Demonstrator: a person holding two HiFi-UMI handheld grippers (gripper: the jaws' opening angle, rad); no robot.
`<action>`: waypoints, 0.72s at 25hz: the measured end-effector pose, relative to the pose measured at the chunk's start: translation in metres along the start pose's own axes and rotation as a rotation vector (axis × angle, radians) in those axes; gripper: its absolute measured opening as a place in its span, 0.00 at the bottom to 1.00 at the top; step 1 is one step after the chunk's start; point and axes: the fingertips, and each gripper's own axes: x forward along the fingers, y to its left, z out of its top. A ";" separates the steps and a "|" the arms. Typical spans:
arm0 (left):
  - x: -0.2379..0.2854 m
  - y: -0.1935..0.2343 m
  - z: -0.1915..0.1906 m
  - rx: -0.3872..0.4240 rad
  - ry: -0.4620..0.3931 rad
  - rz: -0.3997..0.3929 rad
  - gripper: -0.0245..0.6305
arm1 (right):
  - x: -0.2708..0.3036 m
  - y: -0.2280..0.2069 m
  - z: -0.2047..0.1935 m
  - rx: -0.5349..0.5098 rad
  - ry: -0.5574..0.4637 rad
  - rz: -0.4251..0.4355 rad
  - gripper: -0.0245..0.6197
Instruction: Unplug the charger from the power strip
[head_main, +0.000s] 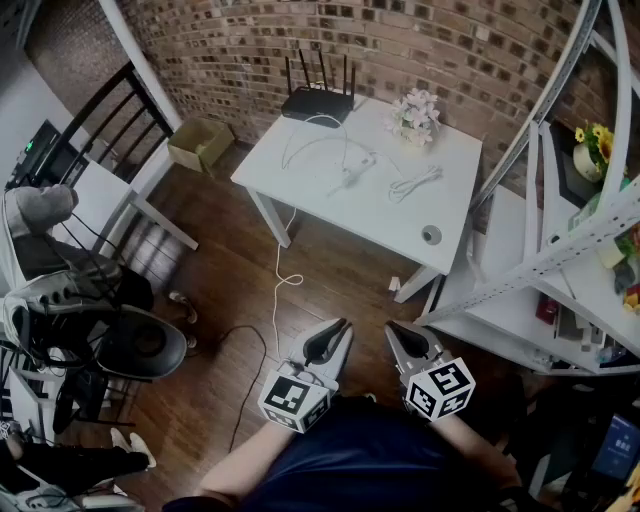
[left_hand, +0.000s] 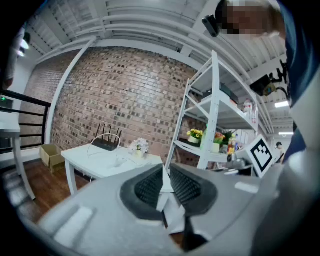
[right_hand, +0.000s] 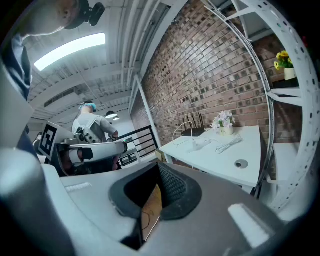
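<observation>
Red-brown brick walling is seen across the top of the head view, with a dark wooden floor (head_main: 340, 285) below it and a white rectangular table (head_main: 330, 215) set in the upper centre of the frame. On the table top a black router with four aerials (head_main: 318, 100) is placed at the back edge, a small pot of white flowers (head_main: 416, 115) to its right, and a white power strip (head_main: 348, 177) near the middle, with a loose coil of white cable (head_main: 415, 184) just to the right of it. The charger is taken to be seated in that strip, but its body cannot be separated from the strip at this size. Both tools are held low in the frame, well apart from the table. The left gripper (head_main: 328, 342) is shown with its jaws slightly parted and nothing between them; the right gripper (head_main: 401, 340) is shown with its jaws closed together and empty. The strip lies almost straight up the frame from the left gripper and up and to the left of the right gripper, so the left gripper is judged marginally nearer. The strip's long axis cannot be read reliably. An approach across the open floor is judged necessary before any grasp can be made.
</observation>
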 end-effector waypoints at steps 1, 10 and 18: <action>0.003 0.010 0.007 0.004 -0.007 -0.004 0.11 | 0.011 -0.002 0.004 0.004 0.003 -0.010 0.05; 0.031 0.114 0.031 -0.034 -0.003 -0.009 0.11 | 0.109 -0.022 0.029 0.043 0.066 -0.072 0.05; 0.041 0.188 0.039 -0.074 0.022 -0.016 0.11 | 0.182 -0.014 0.049 0.012 0.110 -0.090 0.05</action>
